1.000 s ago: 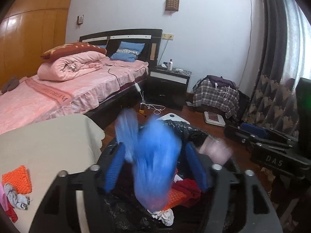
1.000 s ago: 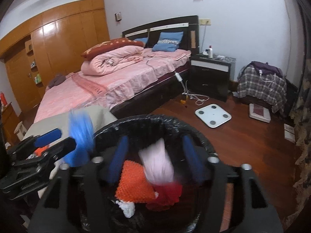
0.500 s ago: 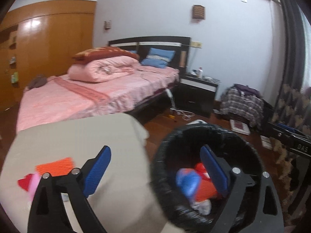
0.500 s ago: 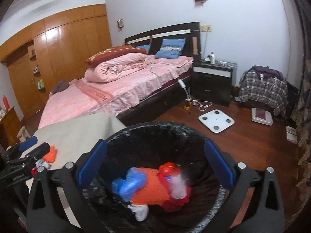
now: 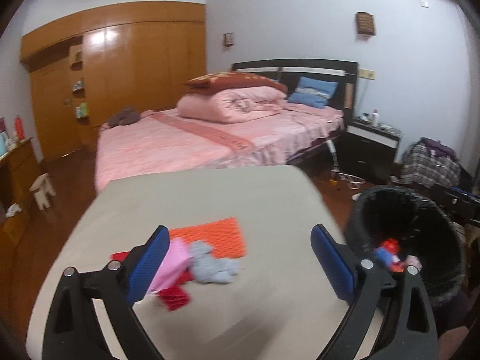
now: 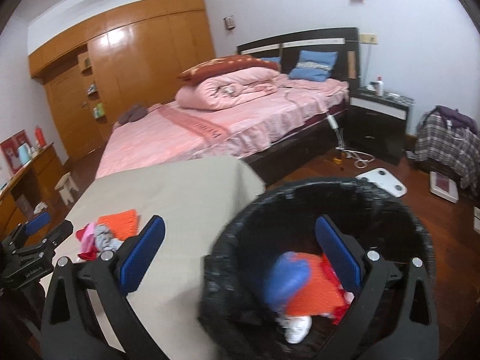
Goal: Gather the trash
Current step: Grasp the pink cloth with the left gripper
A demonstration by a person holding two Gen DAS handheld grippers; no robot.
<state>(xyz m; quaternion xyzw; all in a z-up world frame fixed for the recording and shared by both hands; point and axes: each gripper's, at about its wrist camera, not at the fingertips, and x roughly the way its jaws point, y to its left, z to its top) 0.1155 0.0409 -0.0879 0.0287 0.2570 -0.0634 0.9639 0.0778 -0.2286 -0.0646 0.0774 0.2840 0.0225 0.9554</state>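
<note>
So the left hand-held gripper (image 5: 237, 258) is spread wide with nothing in it, hanging over the beige surface (image 5: 210, 198) and aimed at the little pile of trash: an orange mesh piece (image 5: 214, 237), a pink scrap (image 5: 172, 265), a grey crumpled wad (image 5: 211, 264) and some red bits (image 5: 175, 295). They all touch or overlap each other near the front left of the surface, which makes sense as the next pickup spot. My guess is the grey wad or the pink scrap goes first, since both sit between the jaws.

The right hand-held gripper (image 6: 240, 255) is also spread and empty, parked half over the black-lined trash bin (image 6: 300, 192), which stands just beside the surface's right edge, so drops are short. Inside the bin there's already a blue thing (image 6: 288, 276), an orange piece (image 6: 315, 294), red stuff and a white scrap (image 6: 295, 328).

Around it: pink bed (image 5: 195, 147) behind, wooden wardrobe (image 5: 126, 69), black nightstand (image 5: 372, 150), a white scale (image 6: 382, 181) on the floor. Nothing really blocks the pile, though the pieces overlapping could mean grabbing two at once. Everything's motion-blurred, so fine detail is iffy.
</note>
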